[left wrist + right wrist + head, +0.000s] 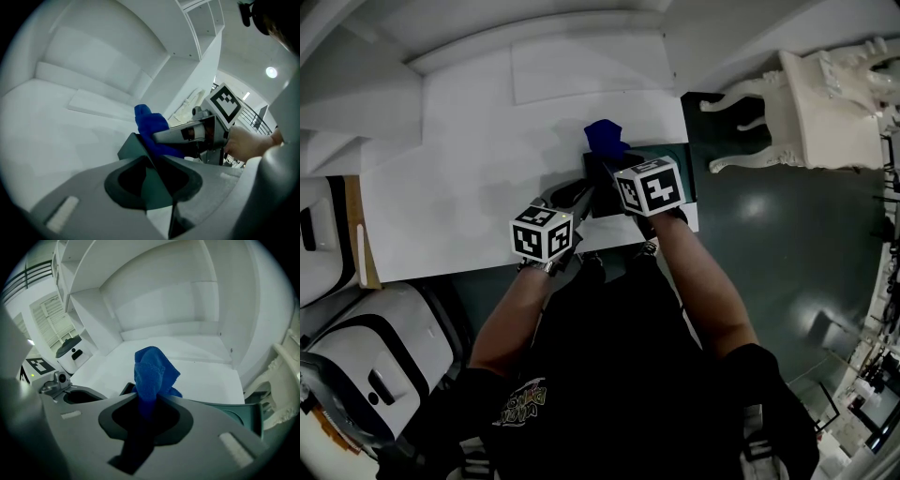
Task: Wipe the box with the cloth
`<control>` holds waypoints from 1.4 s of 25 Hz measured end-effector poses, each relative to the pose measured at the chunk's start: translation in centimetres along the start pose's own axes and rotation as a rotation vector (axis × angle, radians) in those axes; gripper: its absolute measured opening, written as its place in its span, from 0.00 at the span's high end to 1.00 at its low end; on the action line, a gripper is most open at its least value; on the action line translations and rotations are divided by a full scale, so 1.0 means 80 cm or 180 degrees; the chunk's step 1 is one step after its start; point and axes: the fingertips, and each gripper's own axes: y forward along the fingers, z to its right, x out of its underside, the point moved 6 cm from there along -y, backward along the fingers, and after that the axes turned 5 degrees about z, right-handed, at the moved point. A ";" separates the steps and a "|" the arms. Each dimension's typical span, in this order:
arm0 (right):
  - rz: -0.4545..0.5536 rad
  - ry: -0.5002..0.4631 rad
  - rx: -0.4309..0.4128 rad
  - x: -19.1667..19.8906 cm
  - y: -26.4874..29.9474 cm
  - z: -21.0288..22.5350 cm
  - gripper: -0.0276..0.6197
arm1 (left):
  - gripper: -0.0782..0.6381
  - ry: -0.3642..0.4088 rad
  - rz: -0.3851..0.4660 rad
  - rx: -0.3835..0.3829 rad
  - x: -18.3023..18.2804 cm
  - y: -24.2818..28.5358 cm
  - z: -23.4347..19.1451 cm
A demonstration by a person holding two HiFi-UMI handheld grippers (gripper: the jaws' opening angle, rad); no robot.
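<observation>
I see the dark green box (686,167) sitting at the right near corner of the white desk (469,169), its side lying along the desk's right edge. My left gripper (153,164) comes in from the near edge and its jaws are pinched onto a thin upright wall of the box, at the box's left near corner; in the left gripper view the green panel runs straight between them. My right gripper (149,400) is clenched on the blue cloth (153,370), which bunches up in a lump above the jaw tips and hangs down dark between them. The cloth is over the top of the box, toward its far left part, and in the head view the blue lump pokes out past the box's far edge. I cannot tell whether the cloth presses on the box surface. Both marker cubes are close together above the box. A white carved chair (825,103) stands on the dark floor (769,253) off the desk's right edge.
</observation>
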 end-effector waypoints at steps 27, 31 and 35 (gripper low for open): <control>-0.0090 0.0376 0.0961 0.034 -0.095 0.147 0.82 | 0.76 0.0017 -0.0063 -0.0014 0.000 0.000 0.000; -0.0104 0.0368 0.1024 0.035 -0.109 0.159 0.82 | 0.76 0.0013 -0.0060 -0.0017 0.000 0.001 0.001; -0.0082 0.0440 0.1015 0.037 -0.117 0.171 0.82 | 0.76 0.0015 -0.0059 -0.0026 0.000 0.001 0.002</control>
